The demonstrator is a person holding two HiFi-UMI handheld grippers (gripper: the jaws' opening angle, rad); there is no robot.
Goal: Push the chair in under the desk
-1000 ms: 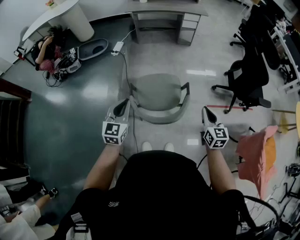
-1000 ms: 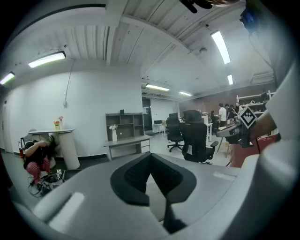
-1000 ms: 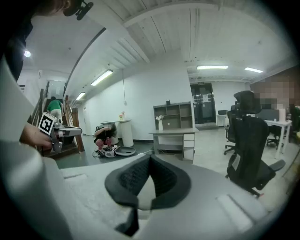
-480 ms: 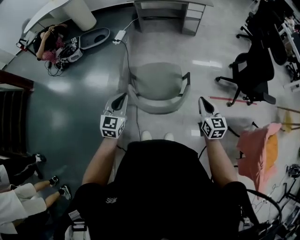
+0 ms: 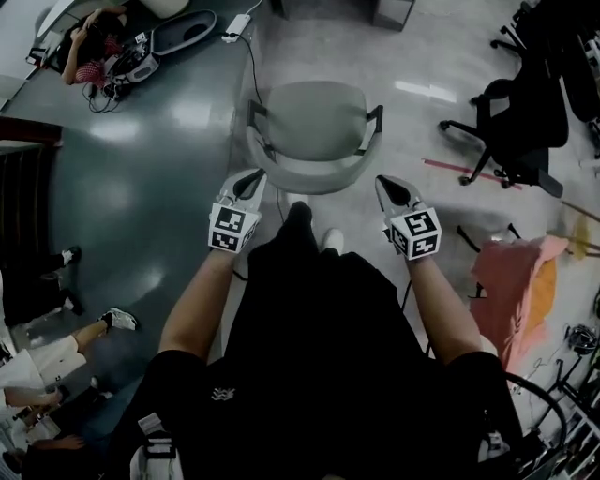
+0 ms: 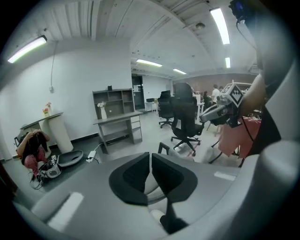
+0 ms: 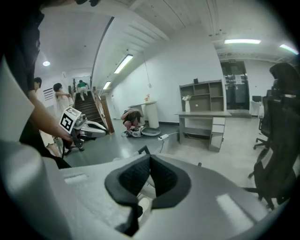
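Left gripper (image 5: pixel 251 183) and right gripper (image 5: pixel 387 185), pressed together and empty, are hovering behind chair (image 5: pixel 314 117), risking slipping off its curved back.

Desk (image 7: pixel 216 131) behind chair (image 5: pixel 314 131); office chairs (image 5: pixel 511 122) right.

the pale floor (image 5: pixel 309 47) between the chair (image 5: pixel 314 131) and the desk (image 6: pixel 119 117) lies open. a cable (image 5: pixel 251 70) runs from a power strip (image 5: pixel 235 26) down past the chair's left arm, just beside it. left of that, the dark floor (image 5: pixel 159 159) is open as far as the stairs (image 5: pixel 19 206) and a crouching person (image 5: pixel 89 42). on the right, black office chairs (image 5: pixel 516 112) and an orange cloth (image 5: pixel 516 291) stand well apart from the chair.
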